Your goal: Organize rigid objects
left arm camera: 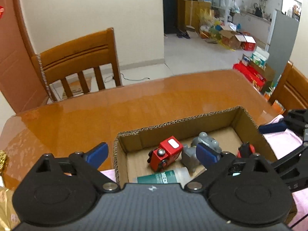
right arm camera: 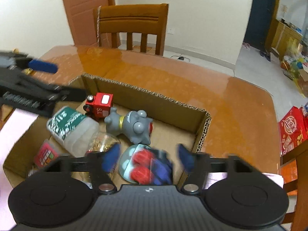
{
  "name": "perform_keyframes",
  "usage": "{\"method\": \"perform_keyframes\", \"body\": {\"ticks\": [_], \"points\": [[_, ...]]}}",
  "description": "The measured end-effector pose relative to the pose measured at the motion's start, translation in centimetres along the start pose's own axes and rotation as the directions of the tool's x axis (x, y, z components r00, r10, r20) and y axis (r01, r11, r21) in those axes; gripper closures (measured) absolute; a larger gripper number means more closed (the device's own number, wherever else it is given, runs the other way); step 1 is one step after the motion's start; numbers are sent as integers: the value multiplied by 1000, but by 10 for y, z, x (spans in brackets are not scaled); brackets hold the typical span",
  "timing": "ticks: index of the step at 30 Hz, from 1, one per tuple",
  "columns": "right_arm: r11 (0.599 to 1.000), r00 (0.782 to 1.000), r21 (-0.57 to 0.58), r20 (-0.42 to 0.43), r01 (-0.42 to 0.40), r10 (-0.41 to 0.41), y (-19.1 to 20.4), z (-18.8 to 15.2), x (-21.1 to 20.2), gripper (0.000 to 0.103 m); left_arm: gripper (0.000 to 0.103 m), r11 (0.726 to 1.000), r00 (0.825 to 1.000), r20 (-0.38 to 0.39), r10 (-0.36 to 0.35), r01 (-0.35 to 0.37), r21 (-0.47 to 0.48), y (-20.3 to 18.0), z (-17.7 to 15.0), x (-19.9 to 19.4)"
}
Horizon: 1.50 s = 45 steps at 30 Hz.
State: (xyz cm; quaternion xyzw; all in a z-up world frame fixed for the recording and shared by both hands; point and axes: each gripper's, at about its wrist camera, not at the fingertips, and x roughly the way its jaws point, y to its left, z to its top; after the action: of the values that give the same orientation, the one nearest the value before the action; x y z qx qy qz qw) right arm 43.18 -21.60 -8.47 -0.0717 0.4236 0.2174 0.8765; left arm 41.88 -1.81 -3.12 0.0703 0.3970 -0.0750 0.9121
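Observation:
An open cardboard box [left arm camera: 173, 122] stands on the wooden table. Inside lie a red toy train [left arm camera: 166, 153], a grey toy animal [left arm camera: 204, 141] and a green-labelled bottle [left arm camera: 163, 177]. My left gripper [left arm camera: 152, 154] is open above the box's near left corner, with nothing between its pads. In the right wrist view the box [right arm camera: 154, 94] also holds the train [right arm camera: 100, 104], the grey animal [right arm camera: 132, 125], the bottle [right arm camera: 71, 125], a gold-wrapped item [right arm camera: 102, 142] and a pink packet [right arm camera: 46, 155]. My right gripper [right arm camera: 148, 156] is open over a blurred teal, red and blue domed toy [right arm camera: 142, 165], pads apart from it.
A wooden chair [left arm camera: 77, 61] stands behind the far table edge. Pink cloth [left arm camera: 283, 140] lies beside the box. The glossy tabletop [right arm camera: 173, 73] stretches beyond the box. Red cartons [right arm camera: 290, 130] sit on the floor to the right. A gold object [left arm camera: 2, 159] lies at the table's left edge.

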Motion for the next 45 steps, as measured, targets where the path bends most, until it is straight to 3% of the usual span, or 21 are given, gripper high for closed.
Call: {"method": "perform_keyframes", "body": {"ticks": [4, 9, 13, 17, 21, 33, 45], "points": [[998, 999, 39, 16, 39, -40, 5, 2, -22, 0, 4, 999, 998, 41, 48, -47, -6, -2, -9, -34], [992, 996, 91, -15, 86, -85, 15, -5, -53, 0, 4, 995, 993, 66, 94, -93, -31, -7, -30, -83], [979, 987, 142, -82, 147, -136, 28, -24, -74, 0, 4, 989, 993, 20, 120, -118, -86, -13, -49, -107], [957, 974, 205, -134, 207, -182, 42, -44, -96, 0, 4, 984, 992, -89, 92, -104, -142, -18, -65, -122], [941, 963, 232, -169, 246, -210, 56, -59, -114, 0, 4, 981, 991, -114, 76, -95, -172, -21, -78, -138], [939, 965, 240, -157, 245, -212, 79, -71, -147, 0, 4, 980, 983, -127, 131, -148, -137, -35, -88, -165], [938, 968, 252, -145, 237, -206, 87, -72, -153, 0, 4, 978, 982, -137, 127, -147, -145, -35, -88, -165]]}}
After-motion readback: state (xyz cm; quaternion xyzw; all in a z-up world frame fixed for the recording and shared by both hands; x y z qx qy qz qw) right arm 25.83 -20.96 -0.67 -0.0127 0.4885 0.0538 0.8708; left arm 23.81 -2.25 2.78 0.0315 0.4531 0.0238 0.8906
